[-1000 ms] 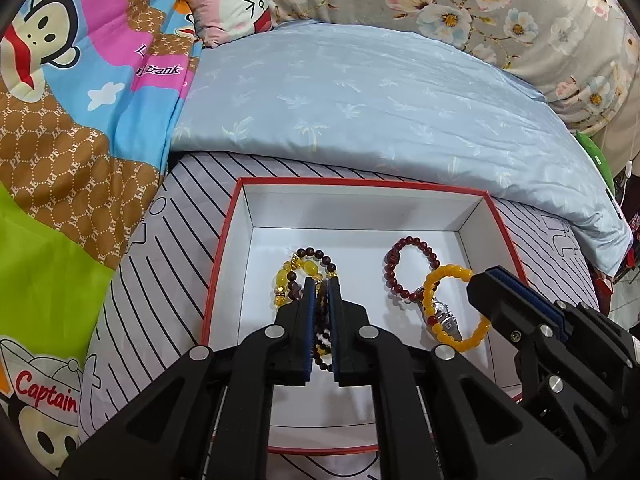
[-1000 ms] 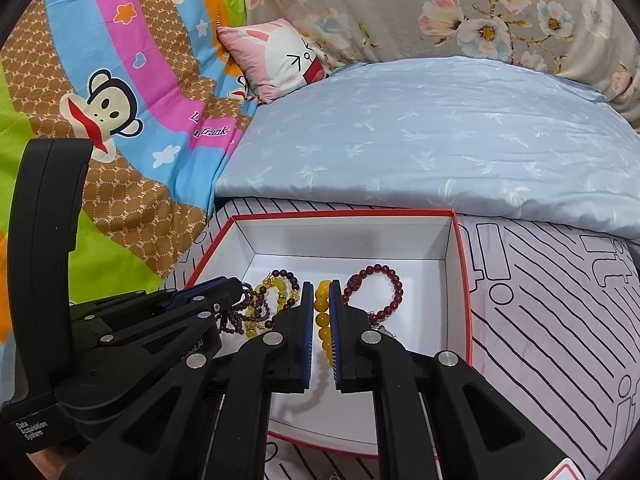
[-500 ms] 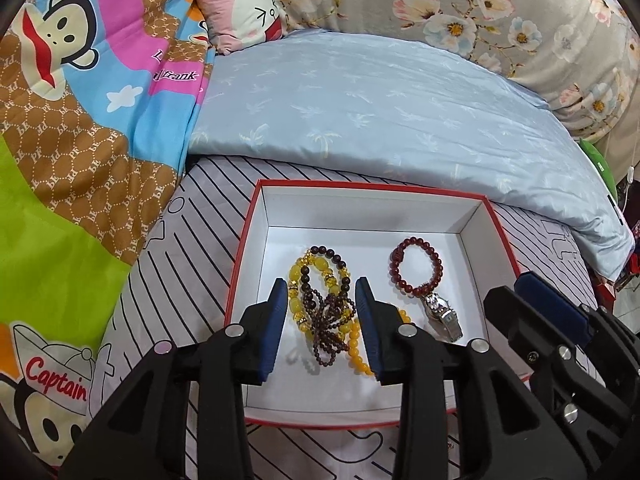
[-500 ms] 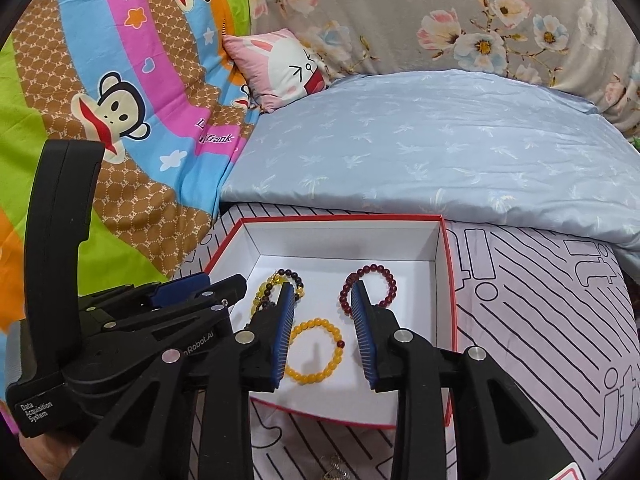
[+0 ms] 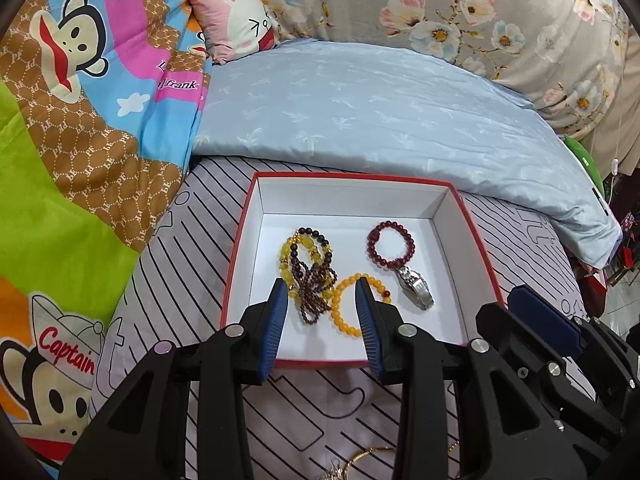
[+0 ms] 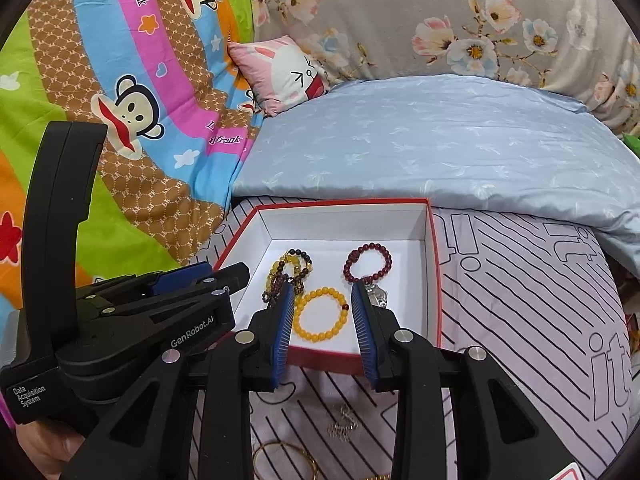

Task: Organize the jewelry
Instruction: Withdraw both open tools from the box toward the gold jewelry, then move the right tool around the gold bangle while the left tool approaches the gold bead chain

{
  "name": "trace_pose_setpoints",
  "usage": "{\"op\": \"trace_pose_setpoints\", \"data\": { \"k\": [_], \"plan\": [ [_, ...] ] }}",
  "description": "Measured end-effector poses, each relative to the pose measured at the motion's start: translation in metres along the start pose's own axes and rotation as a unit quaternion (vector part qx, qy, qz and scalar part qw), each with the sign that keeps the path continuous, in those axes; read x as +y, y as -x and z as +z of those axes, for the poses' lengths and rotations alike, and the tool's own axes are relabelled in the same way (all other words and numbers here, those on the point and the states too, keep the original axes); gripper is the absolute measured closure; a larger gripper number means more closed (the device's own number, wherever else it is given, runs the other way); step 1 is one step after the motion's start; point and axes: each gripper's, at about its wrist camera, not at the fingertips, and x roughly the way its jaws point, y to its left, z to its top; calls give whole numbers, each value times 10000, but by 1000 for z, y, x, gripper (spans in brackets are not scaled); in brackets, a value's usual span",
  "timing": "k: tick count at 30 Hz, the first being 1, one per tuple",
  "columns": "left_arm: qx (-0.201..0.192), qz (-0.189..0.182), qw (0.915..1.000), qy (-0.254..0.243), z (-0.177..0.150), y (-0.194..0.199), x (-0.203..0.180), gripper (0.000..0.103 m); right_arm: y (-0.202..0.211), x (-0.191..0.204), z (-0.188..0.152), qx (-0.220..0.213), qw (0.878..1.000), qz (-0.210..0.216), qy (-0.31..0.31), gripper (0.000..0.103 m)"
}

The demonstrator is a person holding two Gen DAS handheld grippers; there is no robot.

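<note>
Home bedroom, blue pillow (image 5: 360, 120), cartoon monkey quilt (image 5: 80, 120), floral bedding (image 6: 440, 20), striped bedsheet (image 6: 520, 300)

My left wrist camera looks forward and down along my left gripper (image 5: 322, 292) from just before the near rim of the red box (image 5: 236, 256). My right wrist camera faces the same way along my right gripper (image 6: 323, 298), set further right. Both views share the box (image 6: 434, 280), its beads, the blue pillow (image 5: 360, 108) and each other's gripper.
</note>
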Motion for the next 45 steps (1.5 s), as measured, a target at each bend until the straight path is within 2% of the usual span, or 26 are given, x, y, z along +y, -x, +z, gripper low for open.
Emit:
{"op": "trace_pose_setpoints", "data": {
  "k": [8, 18, 26, 34, 39, 45],
  "plan": [
    [-13, -56, 10000, -71, -19, 21, -7, 70, 28, 0, -16, -68, 9999, -112, 42, 73],
    [254, -92, 9996, 27, -62, 25, 8, 68, 53, -24, -66, 189, 9992, -308, -157, 73],
    [614, -121, 9979, 145, -109, 23, 20, 68, 56, -39, -112, 585, 9968, -423, -332, 73],
    [886, -151, 9960, -15, -148, 25, 17, 68, 57, -39, -142, 835, 9948, -495, -293, 73],
    [959, -167, 9953, 11, -159, 25, 14, 60, 55, -37, -153, 968, 9937, -462, -318, 73],
    [983, -235, 9949, 21, -165, 25, 13, 60, 52, -26, -161, 1062, 9935, -348, -237, 73]
  ]
}}
